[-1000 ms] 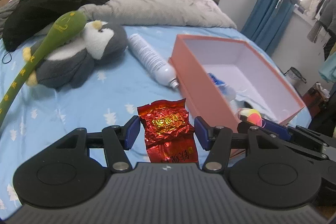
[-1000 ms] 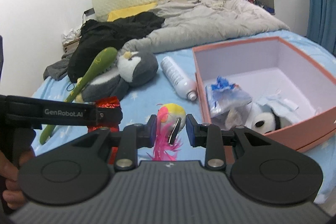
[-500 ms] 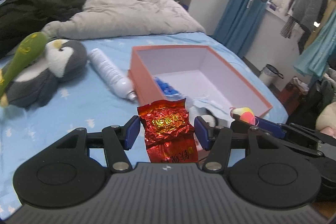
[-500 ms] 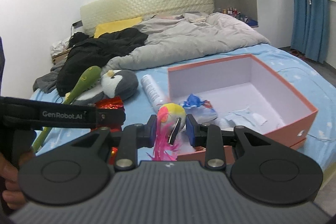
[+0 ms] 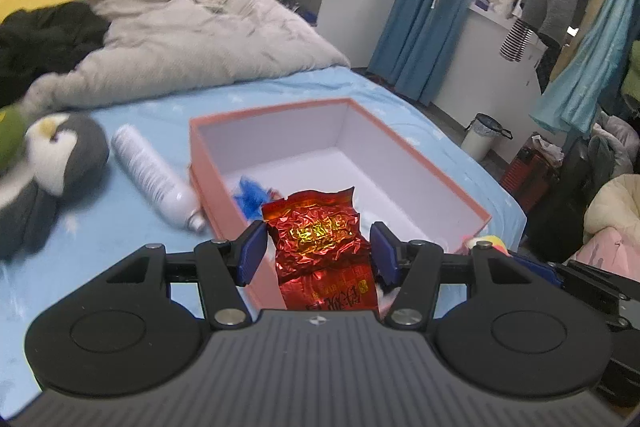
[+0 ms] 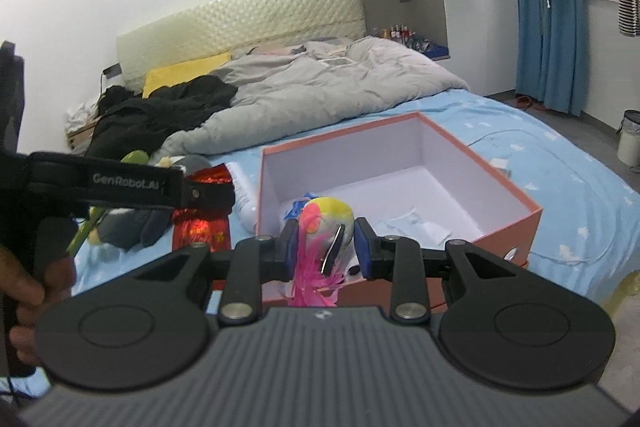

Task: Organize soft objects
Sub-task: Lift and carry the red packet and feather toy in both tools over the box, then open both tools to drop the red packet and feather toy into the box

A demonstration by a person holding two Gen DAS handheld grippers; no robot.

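Both grippers have swung off the bedsheet and toward the pink box in the last second; a moment back the left one hung over open blue sheet, and now the box's near wall sits straight under its fingers. The left gripper carries the red foil packet upright between its blue pads, though daylight shows on either side of the foil, so whether the pads truly pinch it cannot be told from here. The right gripper is clamped on the yellow-and-pink feathered toy, its pink feathers trailing below the fingers, with the box just ahead of it.

That puts the job at the drop-off stage: both items look nearly ready to go in.

Room to move looks good. Ahead of both grippers the far half of the box floor is bare white, while a blue crumpled item and some white bits crowd the near corner. Left of the left gripper, the white bottle lies right against the box's outer wall, and the plush penguin lies beyond it. The two grippers ride close together, so they could bump as they come over the near rim.
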